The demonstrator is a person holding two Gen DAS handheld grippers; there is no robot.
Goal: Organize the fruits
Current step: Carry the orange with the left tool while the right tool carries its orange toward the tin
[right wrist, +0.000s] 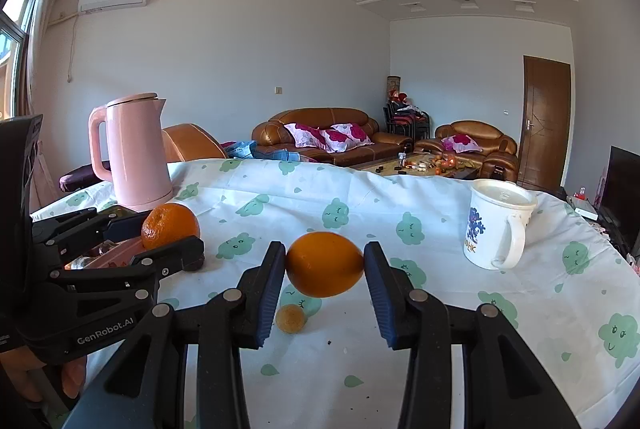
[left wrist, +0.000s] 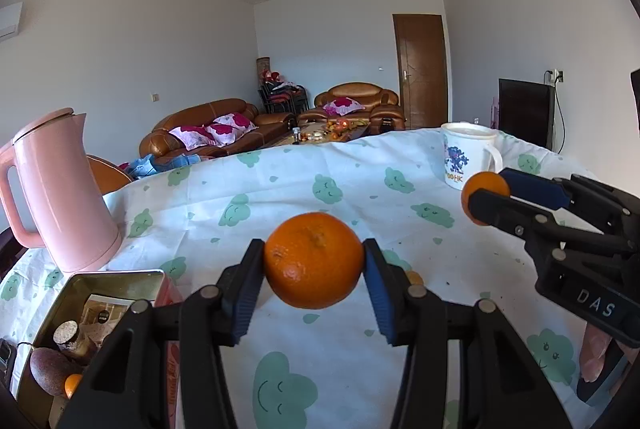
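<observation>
My left gripper (left wrist: 314, 256) is shut on a dimpled mandarin (left wrist: 316, 269) and holds it above the cloud-print tablecloth (left wrist: 320, 357). From the right wrist view the same gripper (right wrist: 168, 231) and mandarin (right wrist: 170, 223) show at the left. My right gripper (right wrist: 325, 260) is shut on a smooth orange (right wrist: 326, 269), also clear of the cloth. The left wrist view shows that gripper (left wrist: 486, 189) and its orange (left wrist: 482, 185) at the right. A small yellowish fruit (right wrist: 291, 318) lies on the cloth under the right gripper.
An open metal tin (left wrist: 116, 274) at the near left holds a brown fruit (left wrist: 50, 369), a small orange (left wrist: 72, 385) and a corked jar. A pink kettle (left wrist: 60, 189) stands behind it. A white mug (right wrist: 496, 225) stands at the far right.
</observation>
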